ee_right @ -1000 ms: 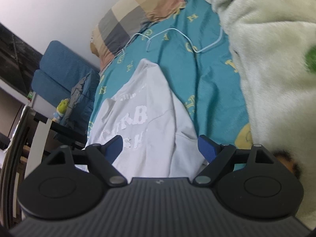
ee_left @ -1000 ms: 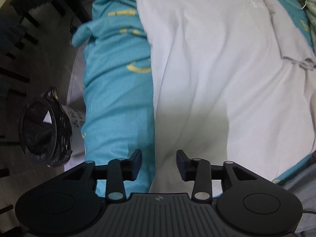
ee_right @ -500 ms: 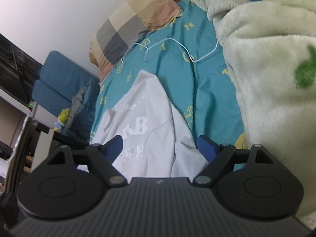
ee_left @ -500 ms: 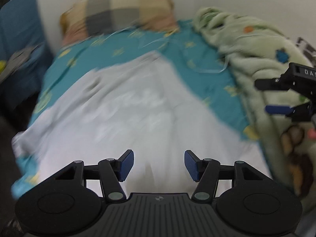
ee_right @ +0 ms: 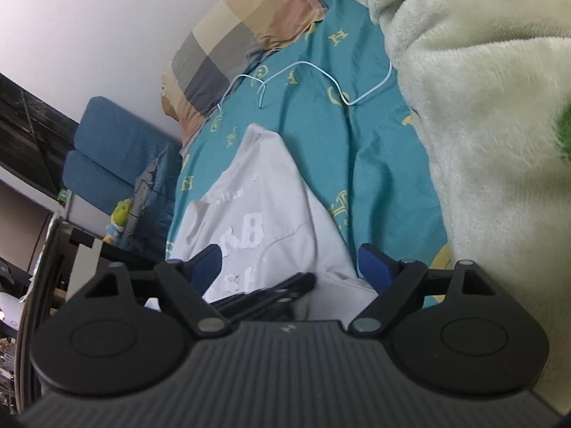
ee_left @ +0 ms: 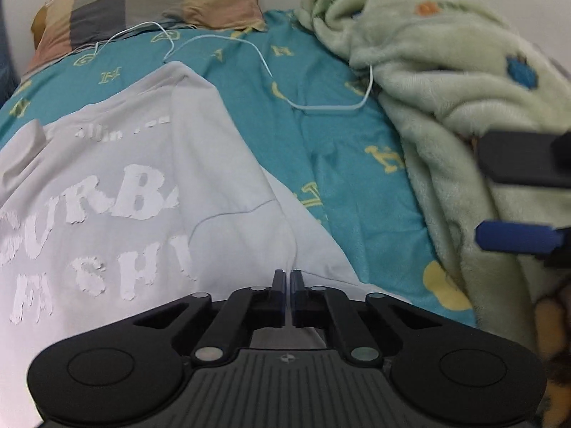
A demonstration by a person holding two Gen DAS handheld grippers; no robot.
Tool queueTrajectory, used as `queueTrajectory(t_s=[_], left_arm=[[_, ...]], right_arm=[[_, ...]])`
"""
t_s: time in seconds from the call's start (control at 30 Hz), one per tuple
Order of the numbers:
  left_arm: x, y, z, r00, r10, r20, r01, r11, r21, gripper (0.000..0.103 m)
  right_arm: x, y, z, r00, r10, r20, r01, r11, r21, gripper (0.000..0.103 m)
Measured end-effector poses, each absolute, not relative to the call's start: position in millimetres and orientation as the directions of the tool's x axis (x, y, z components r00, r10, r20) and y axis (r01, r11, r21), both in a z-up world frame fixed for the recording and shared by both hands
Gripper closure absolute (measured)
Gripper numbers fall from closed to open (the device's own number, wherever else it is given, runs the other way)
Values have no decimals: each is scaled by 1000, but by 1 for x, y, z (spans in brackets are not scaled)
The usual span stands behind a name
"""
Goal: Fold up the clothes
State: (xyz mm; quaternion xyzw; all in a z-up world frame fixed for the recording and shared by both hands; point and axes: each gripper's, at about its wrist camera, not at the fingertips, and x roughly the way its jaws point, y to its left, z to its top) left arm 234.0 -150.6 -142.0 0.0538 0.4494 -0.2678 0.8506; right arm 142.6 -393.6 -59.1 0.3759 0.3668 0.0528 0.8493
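1. White T-shirt (ee_left: 117, 185) spread on the bed sheet (ee_left: 321, 114), teal with yellow letter print; large white lettering on the shirt face up, partly legible, partly folded under.
2. Left tool (ee_left: 286, 278) low over the near edge of the shirt, fingers brought together with only a thin sliver between the pads; a ridge of white cloth runs up out of that sliver, so pinched on the shirt hem or a fold there.
3. Fabric drawn into a raised crease from the pinch point toward the far corner of the shirt.
4. Right tool (ee_right: 289, 260) spread wide, blue pads well apart, nothing between them; hangs above the shirt's near right part. Seen from the left camera at the right border as two blurred fingers (ee_left: 517, 237) over the blanket.
5. Fleece blanket (ee_left: 446, 71), pale green with coloured patches, heaped along the right side of the bed, overlapping the sheet.
6. Checked pillow (ee_left: 142, 0) at the head of the bed against the white wall.
7. Thin white cable (ee_left: 321, 107) looped across the sheet between pillow and blanket, clear of the shirt.
8. Blue padded seat (ee_right: 107, 160) beside the bed at left in the right camera, a small yellow-green toy (ee_right: 117, 217) near it.
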Motion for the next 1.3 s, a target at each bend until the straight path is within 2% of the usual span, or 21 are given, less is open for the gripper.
queueTrajectory(t_s=[0.13, 0.23, 0.37, 0.5, 0.53, 0.57, 0.63, 0.9, 0.97, 1.1, 1.17, 1.2, 1.3], left_arm=[[235, -104, -110, 442, -519, -732, 443, 835, -325, 101], [247, -59, -94, 480, -537, -694, 322, 843, -430, 101], [276, -8, -108, 527, -407, -746, 124, 906, -406, 101], [292, 31, -134, 507, -372, -777, 4, 903, -430, 100], [289, 39, -136, 511, -390, -766, -17, 887, -462, 92], [284, 43, -137, 510, -409, -757, -13, 876, -482, 78], [273, 49, -136, 507, -448, -736, 1, 855, -519, 59], [236, 40, -124, 502, -472, -725, 142, 871, -470, 57], [227, 54, -117, 533, -456, -712, 116, 874, -472, 51], [225, 119, -102, 598, -428, -677, -70, 814, -577, 45], [225, 159, -100, 637, -392, -664, -187, 757, -626, 29], [225, 179, -101, 659, -367, -656, -238, 726, -645, 25], [227, 236, -116, 711, -327, -622, -346, 608, -715, 23]], right_arm=[[147, -392, -65, 716, 378, -588, 186, 707, 682, 18], [150, -391, -69, 708, 386, -591, 187, 705, 684, 18], [150, -387, -74, 690, 391, -609, 190, 714, 674, 18], [151, -383, -78, 672, 396, -626, 193, 723, 664, 18], [151, -382, -79, 667, 397, -631, 194, 725, 661, 18], [151, -380, -80, 662, 398, -635, 194, 727, 658, 18], [151, -380, -81, 659, 403, -635, 194, 724, 662, 18], [154, -360, -81, 645, 400, -651, 138, 777, 614, 18], [154, -347, -81, 633, 406, -659, 97, 803, 588, 18], [152, -311, -82, 610, 418, -674, -5, 852, 524, 18], [150, -297, -85, 598, 424, -680, -45, 865, 500, 18], [149, -291, -86, 591, 427, -684, -58, 869, 492, 18], [149, -282, -93, 571, 435, -696, -68, 870, 488, 18]])
